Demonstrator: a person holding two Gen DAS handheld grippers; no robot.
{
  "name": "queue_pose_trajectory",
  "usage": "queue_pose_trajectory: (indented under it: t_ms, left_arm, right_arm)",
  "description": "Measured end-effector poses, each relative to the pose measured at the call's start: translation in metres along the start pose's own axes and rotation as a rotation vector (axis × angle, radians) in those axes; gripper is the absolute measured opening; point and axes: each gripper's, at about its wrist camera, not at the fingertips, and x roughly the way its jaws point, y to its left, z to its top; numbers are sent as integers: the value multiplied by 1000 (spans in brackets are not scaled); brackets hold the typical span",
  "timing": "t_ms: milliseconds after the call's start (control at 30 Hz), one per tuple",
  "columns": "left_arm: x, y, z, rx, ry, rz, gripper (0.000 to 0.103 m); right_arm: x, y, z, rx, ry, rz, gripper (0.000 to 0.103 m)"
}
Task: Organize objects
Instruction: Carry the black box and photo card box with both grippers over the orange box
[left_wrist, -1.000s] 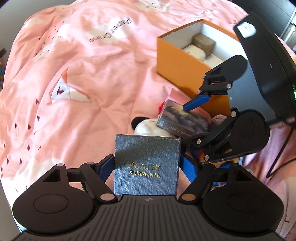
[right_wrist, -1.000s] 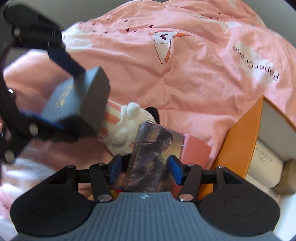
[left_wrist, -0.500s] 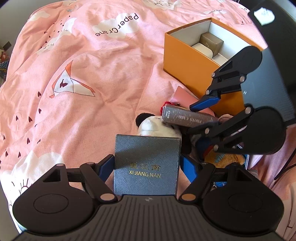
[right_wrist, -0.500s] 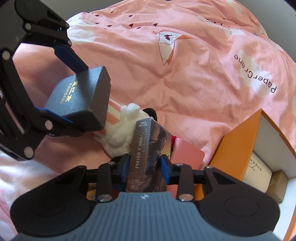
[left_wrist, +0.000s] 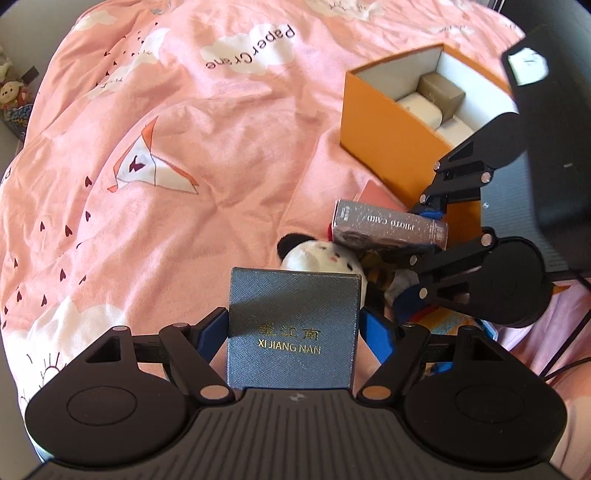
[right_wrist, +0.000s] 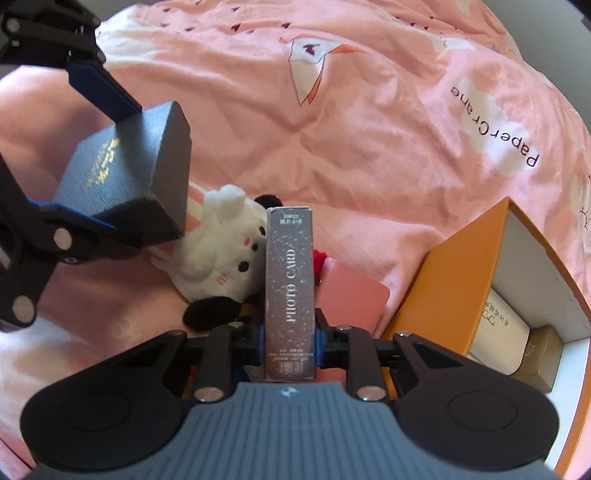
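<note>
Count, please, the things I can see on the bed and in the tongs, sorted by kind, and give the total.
Boxes held in tongs: 2, the dark blue box and the photo card box
Open orange box: 1
Small boxes inside it: 2, cream and brown
Plush toy: 1
Pink card: 1
Total: 7

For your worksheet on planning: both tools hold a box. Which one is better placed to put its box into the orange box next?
Probably the right tool: its photo card box sits beside the orange box, while the left tool with the blue box is farther off.
</note>
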Motion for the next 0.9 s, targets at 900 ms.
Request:
queue_pose_trajectory:
  t_ms: [900]
  left_arm:
    - [-41, -121, 110, 191, -116, -67, 89]
  right_arm:
    - [-135, -159, -92, 500, -272, 58, 24]
